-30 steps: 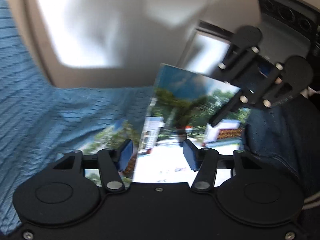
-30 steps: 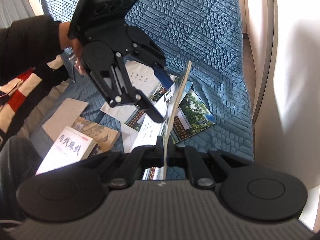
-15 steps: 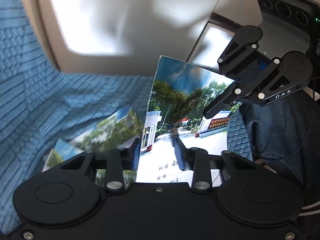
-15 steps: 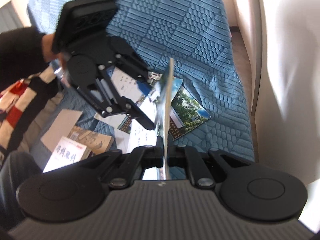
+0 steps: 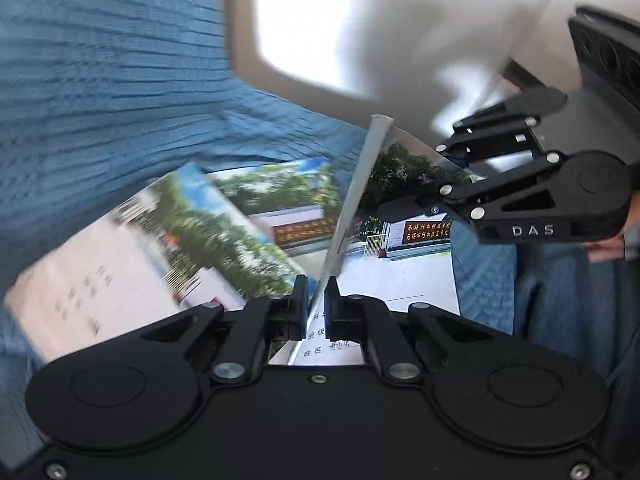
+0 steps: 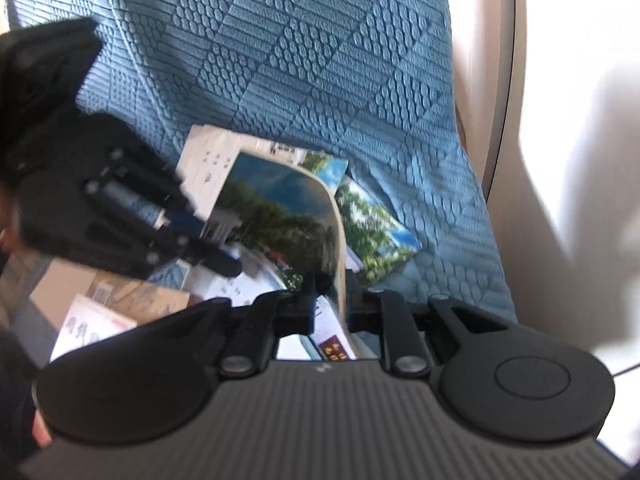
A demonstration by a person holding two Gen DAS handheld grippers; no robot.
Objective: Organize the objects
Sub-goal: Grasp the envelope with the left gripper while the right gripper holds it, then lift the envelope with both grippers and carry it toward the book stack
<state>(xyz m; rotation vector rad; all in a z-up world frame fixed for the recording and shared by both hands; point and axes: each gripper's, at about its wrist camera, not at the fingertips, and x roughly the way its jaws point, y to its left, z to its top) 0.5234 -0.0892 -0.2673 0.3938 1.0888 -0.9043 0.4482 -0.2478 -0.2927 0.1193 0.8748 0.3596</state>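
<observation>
While the left tongs (image 5: 316,300) clamp the lower edge of a glossy photo booklet (image 5: 404,240), having just closed on it, the booklet stands nearly upright above the blue quilted bed cover (image 6: 320,60). Right tongs (image 6: 326,300) straddle the same booklet; their jaws have just been opening, and a gap shows beside the sheet, so the grip is released. Two similar booklets (image 5: 192,232) lie flat on the cover directly beneath, overlapping. Further books (image 6: 100,312) lie at the lower left of the right wrist view, blurred.
</observation>
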